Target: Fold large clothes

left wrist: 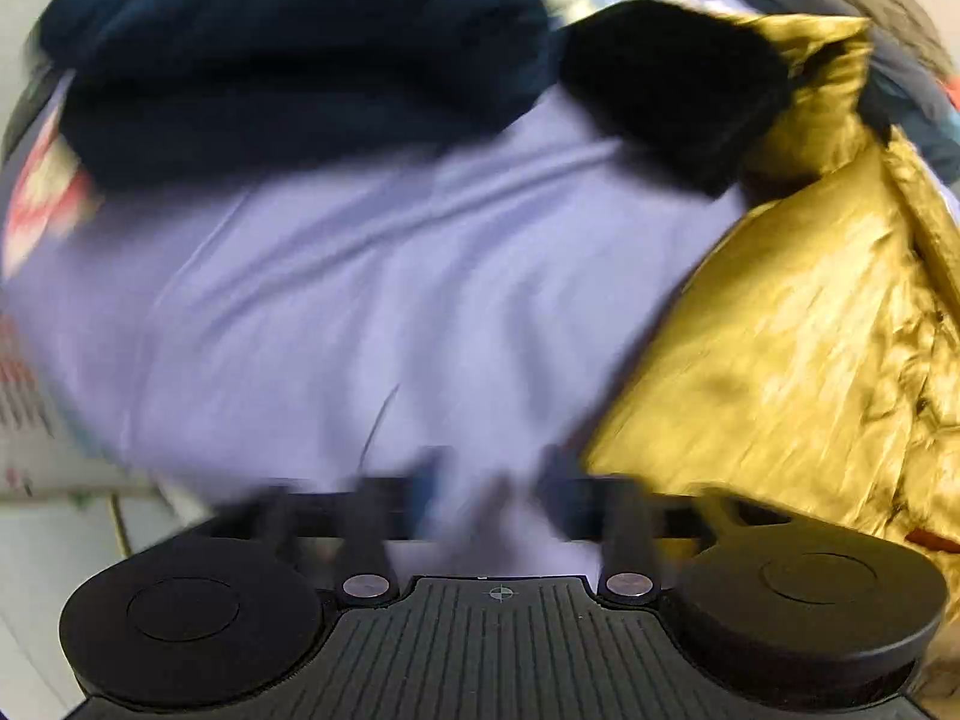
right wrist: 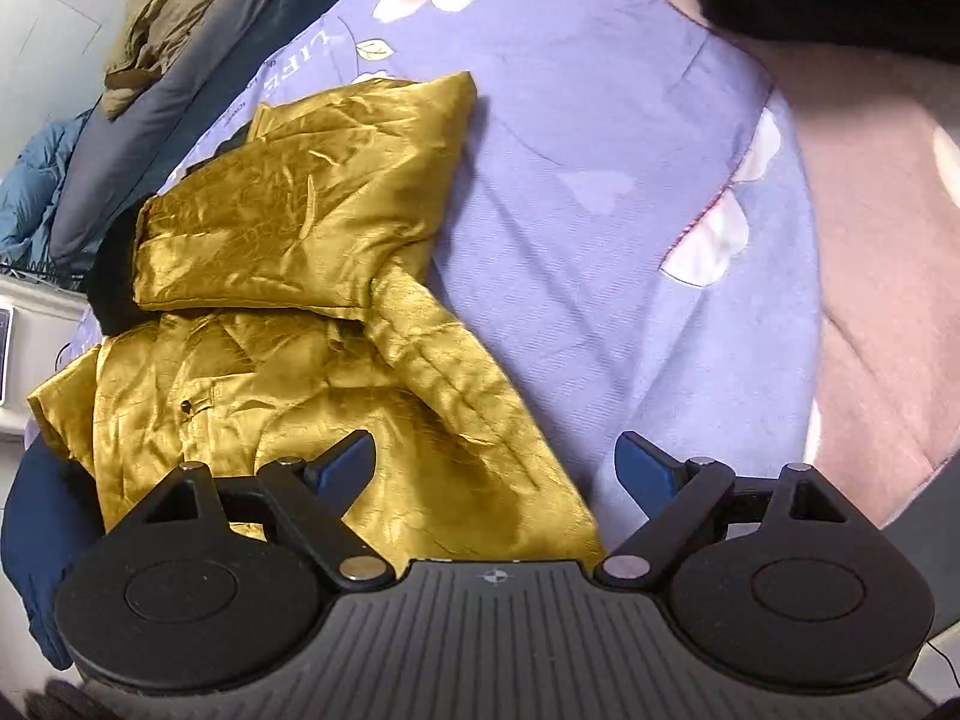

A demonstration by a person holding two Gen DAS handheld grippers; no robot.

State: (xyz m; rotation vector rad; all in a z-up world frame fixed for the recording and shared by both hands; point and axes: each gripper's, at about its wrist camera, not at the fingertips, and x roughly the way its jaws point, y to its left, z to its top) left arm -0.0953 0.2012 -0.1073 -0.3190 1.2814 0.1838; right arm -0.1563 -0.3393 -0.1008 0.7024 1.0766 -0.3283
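Note:
A shiny gold padded jacket (right wrist: 288, 240) lies partly folded on a lavender flowered bedsheet (right wrist: 600, 210), one sleeve laid across its body and a black cuff (right wrist: 114, 276) at its left end. My right gripper (right wrist: 498, 465) hovers open over the jacket's near right edge; its left finger is above gold cloth, its right finger above bare sheet, and nothing is pinched. In the blurred left wrist view the jacket (left wrist: 780, 330) fills the right side with its black cuff (left wrist: 678, 90) above. My left gripper (left wrist: 495, 480) is smeared by motion, over bare sheet (left wrist: 360, 300), with sheet showing between its fingers.
A dark navy garment (left wrist: 288, 60) lies on the sheet beyond the left gripper. In the right wrist view a pink blanket (right wrist: 870, 240) covers the right side. Grey and olive clothes (right wrist: 168, 18) and a blue puffer jacket (right wrist: 30, 192) are piled at the far left. Pale floor (left wrist: 60, 540) shows past the bed edge.

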